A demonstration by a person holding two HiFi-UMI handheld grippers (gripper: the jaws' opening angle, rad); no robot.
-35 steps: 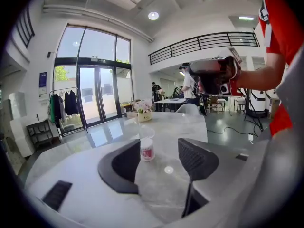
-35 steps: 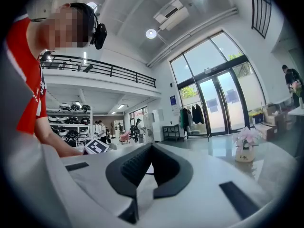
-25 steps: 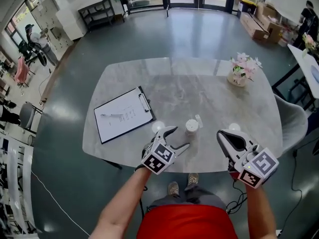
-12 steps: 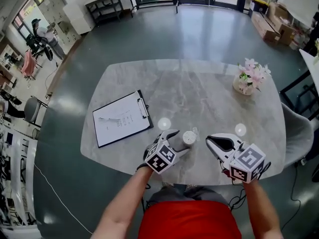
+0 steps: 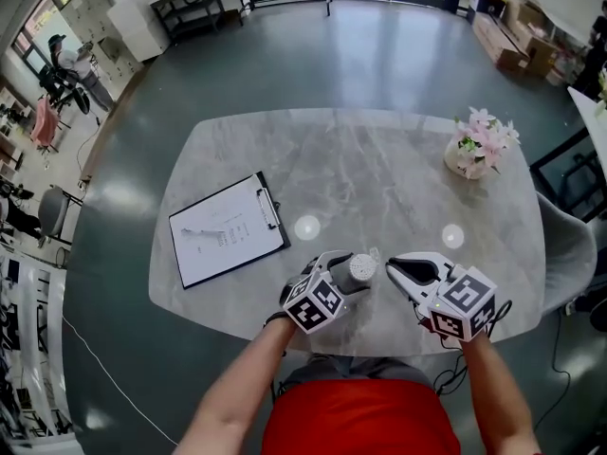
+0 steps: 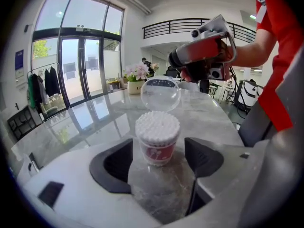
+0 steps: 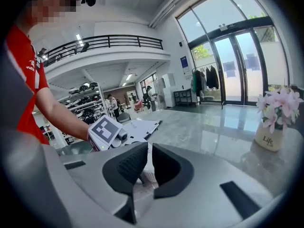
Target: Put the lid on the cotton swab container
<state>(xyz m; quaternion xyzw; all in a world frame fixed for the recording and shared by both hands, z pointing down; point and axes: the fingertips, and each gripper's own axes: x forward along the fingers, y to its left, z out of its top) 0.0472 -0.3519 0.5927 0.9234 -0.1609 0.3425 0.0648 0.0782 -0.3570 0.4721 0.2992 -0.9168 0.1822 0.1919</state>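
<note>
The cotton swab container (image 5: 361,270), a small white cup packed with swabs and without a lid (image 6: 157,137), stands on the marble table (image 5: 379,169) near its front edge. My left gripper (image 5: 346,272) is open, and the container stands between its jaws (image 6: 156,158) without touching either pad. The clear lid (image 6: 160,94) sits just beyond the container (image 5: 377,253), below the tip of my right gripper (image 6: 202,56). The right gripper (image 5: 398,271) points at the container from the right. Its jaws (image 7: 148,163) are opening, a narrow gap apart, with nothing seen gripped between them.
A clipboard with paper (image 5: 228,230) lies at the table's left. A small pot of pink flowers (image 5: 479,150) stands at the far right. A grey chair (image 5: 560,245) is beside the table's right edge. The front edge runs just below both grippers.
Both grippers have closed in on the container. The left jaws now stand on either side of it. The right jaws, shut before, have parted a little.
</note>
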